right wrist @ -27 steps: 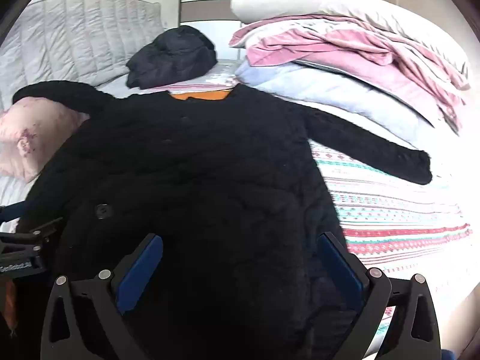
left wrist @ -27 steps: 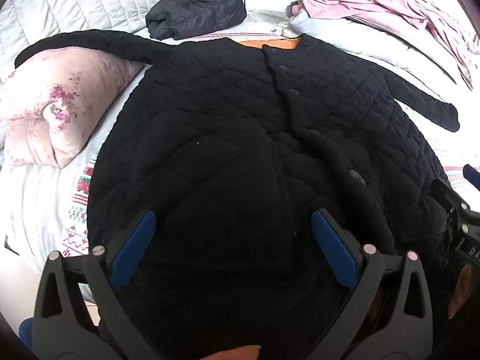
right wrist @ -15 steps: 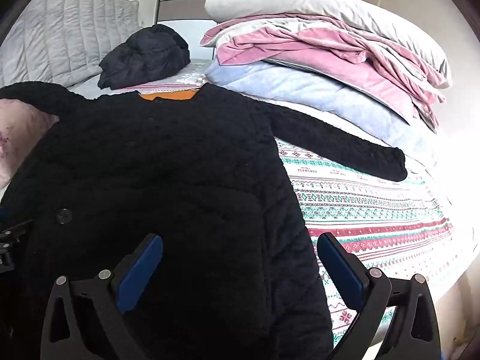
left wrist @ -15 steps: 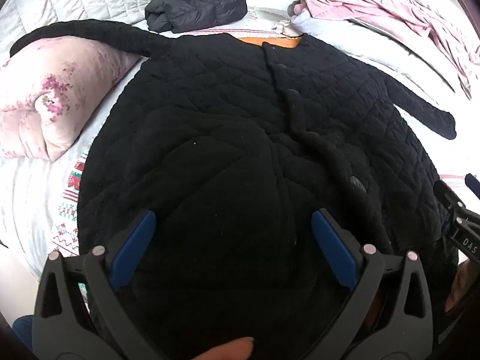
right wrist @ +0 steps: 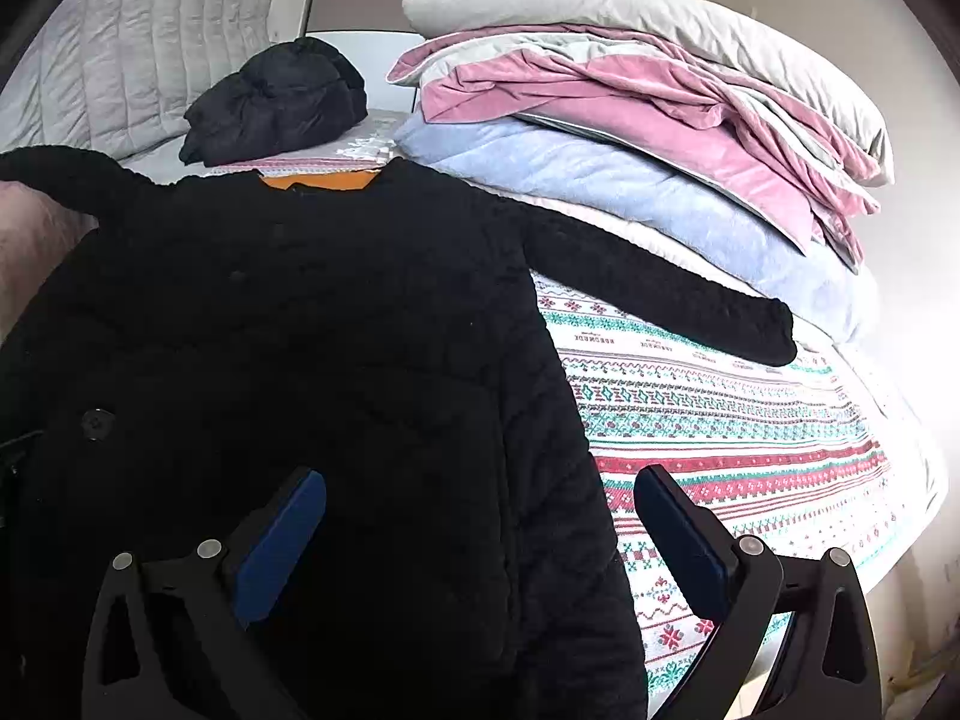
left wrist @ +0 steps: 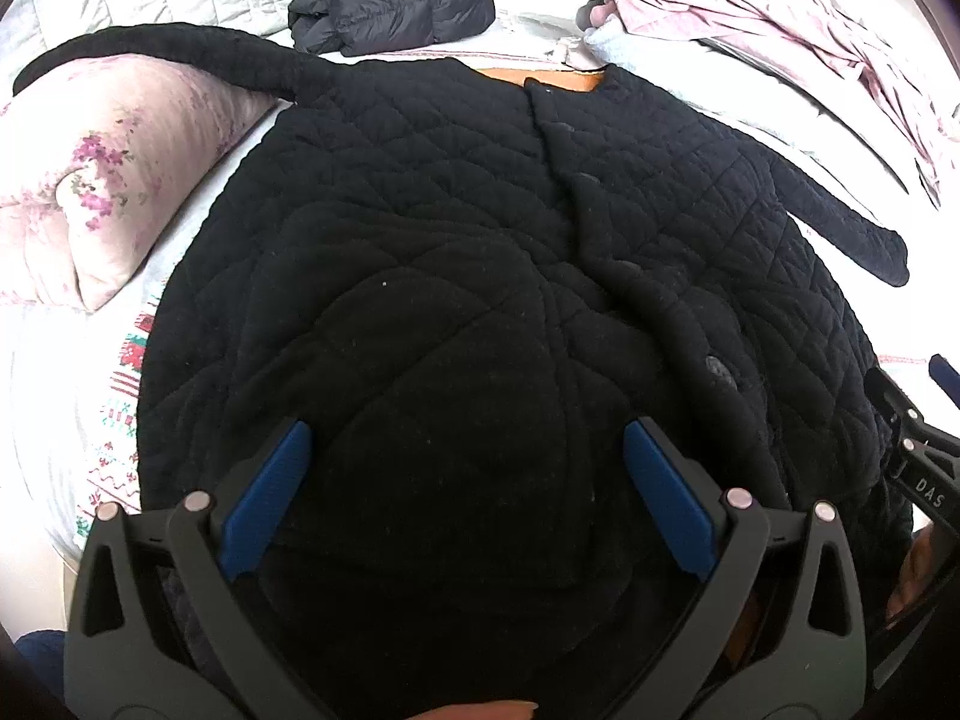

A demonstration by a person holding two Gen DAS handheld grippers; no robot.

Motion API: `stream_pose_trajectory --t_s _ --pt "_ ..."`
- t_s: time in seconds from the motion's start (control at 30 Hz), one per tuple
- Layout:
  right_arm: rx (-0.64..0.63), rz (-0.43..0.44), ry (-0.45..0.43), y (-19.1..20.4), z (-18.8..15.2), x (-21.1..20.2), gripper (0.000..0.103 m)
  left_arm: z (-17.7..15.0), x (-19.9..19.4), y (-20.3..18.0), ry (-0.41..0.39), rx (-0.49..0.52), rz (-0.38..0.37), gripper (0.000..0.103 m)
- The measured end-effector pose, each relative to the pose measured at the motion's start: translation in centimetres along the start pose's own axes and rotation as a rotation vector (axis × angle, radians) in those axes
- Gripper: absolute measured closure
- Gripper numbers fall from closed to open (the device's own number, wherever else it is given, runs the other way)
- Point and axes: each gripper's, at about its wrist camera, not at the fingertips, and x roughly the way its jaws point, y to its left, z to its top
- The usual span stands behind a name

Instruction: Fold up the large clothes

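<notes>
so the black quilted coat is lying face up on the patterned bedspread, sleeves out, left one draped over the floral pillow. left gripper hangs over the hem with jaws wide, nothing in them, barely moved in the last second. right gripper, also wide and empty, has swung out toward the coat's right edge. looks to me like folding hasn't started, just lining up for a side or sleeve grab.
</notes>
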Motion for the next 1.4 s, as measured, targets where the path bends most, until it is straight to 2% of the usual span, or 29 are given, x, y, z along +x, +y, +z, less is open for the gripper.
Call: stream_pose_trajectory --t_s 0.2,0.47,0.53,0.6,0.67,0.73,0.87,0.97,1.03,1.1,1.17,1.23,1.27,1.3,1.33,1.37,1.4 --pt "-0.008 0.092 0.069 -0.8 -0.5 1.5 0.000 0.1 -0.6 0.4 -0.014 -0.008 -0.034 0.000" --pt "0.130 0.230 0.116 -5.7 -1.2 1.1 0.000 -0.2 -3.0 3.0 -0.023 -0.056 -0.072 0.000" --pt "0.154 0.262 0.099 -7.4 -2.4 0.0 0.000 -0.8 -3.8 4.4 -0.005 -0.082 -0.075 0.000" --pt "0.166 0.258 0.068 -8.7 -3.9 -1.2 0.000 -2.2 -5.1 6.5 0.016 -0.114 -0.116 0.000" --pt "0.175 0.292 0.066 -10.3 -5.8 -2.3 0.000 -3.7 -6.5 7.8 -0.019 -0.122 -0.139 0.000" --pt "0.183 0.335 0.085 -11.4 -7.4 -3.1 0.000 -6.2 -8.2 9.2 -0.075 -0.119 -0.096 0.000" --pt "0.104 0.368 0.154 -11.4 -11.0 -5.2 0.000 -10.2 -9.2 9.4 -0.052 -0.062 -0.086 0.000" --pt "-0.009 0.341 0.192 -10.7 -12.9 -6.8 0.000 -13.4 -9.5 8.1 -0.041 0.065 -0.067 0.000" --pt "-0.061 0.330 0.212 -10.3 -13.8 -7.3 0.000 -14.7 -9.2 7.3 -0.017 0.150 -0.023 0.000" --pt "-0.109 0.321 0.252 -9.6 -14.6 -6.9 0.000 -15.0 -8.2 6.4 -0.008 0.199 0.058 0.000" --pt "-0.132 0.294 0.282 -8.5 -14.8 -6.1 0.000 -14.6 -7.3 5.8 -0.036 0.210 0.073 0.000" --pt "-0.136 0.297 0.274 -7.5 -14.5 -5.5 0.001 -14.1 -6.2 5.2 -0.025 0.245 0.096 0.000" --pt "-0.114 0.303 0.270 -7.4 -14.1 -5.2 0.011 -14.0 -5.9 5.3 -0.009 0.251 0.116 0.000" --pt "-0.086 0.308 0.268 -7.5 -13.6 -4.9 0.039 -13.7 -5.5 5.3 -0.004 0.240 0.132 0.002" --pt "-0.045 0.332 0.270 -7.8 -13.0 -4.5 0.058 -13.3 -5.5 5.7 0.001 0.225 0.135 0.009" --pt "0.008 0.346 0.263 -8.5 -12.3 -4.0 0.089 -12.5 -5.2 6.3 0.006 0.185 0.143 0.021" --pt "0.042 0.352 0.245 -9.1 -11.8 -3.7 0.093 -11.7 -5.0 6.8 0.008 0.148 0.151 0.033"
